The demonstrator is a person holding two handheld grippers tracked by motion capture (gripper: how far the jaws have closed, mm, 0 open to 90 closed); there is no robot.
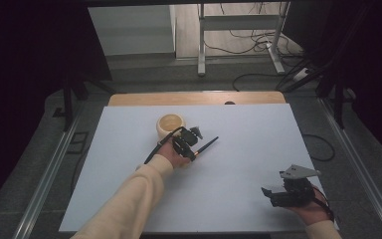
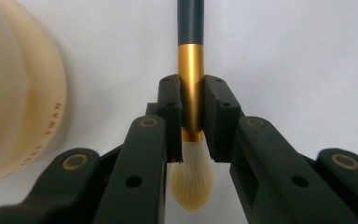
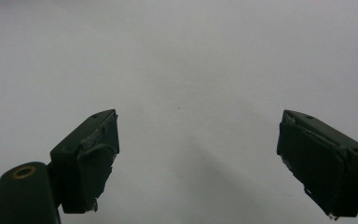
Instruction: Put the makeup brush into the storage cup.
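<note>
Two grippers at work: left gripper (image 2: 191,112) clenched on makeup brush (image 2: 190,32), fingers (image 2: 170,116) pressing the gold ferrule (image 2: 190,74) just above the pale bristles (image 2: 192,182), just beside the cream cup (image 1: 171,125) on the white counter (image 1: 248,149). Right gripper (image 3: 198,163) well apart from the cup, fingers released and spread wide over bare counter. Likely light, stiff along handle and ferrule, smooth and prone to slip; bristles soft, easily splayed, so best taken at the ferrule.
</note>
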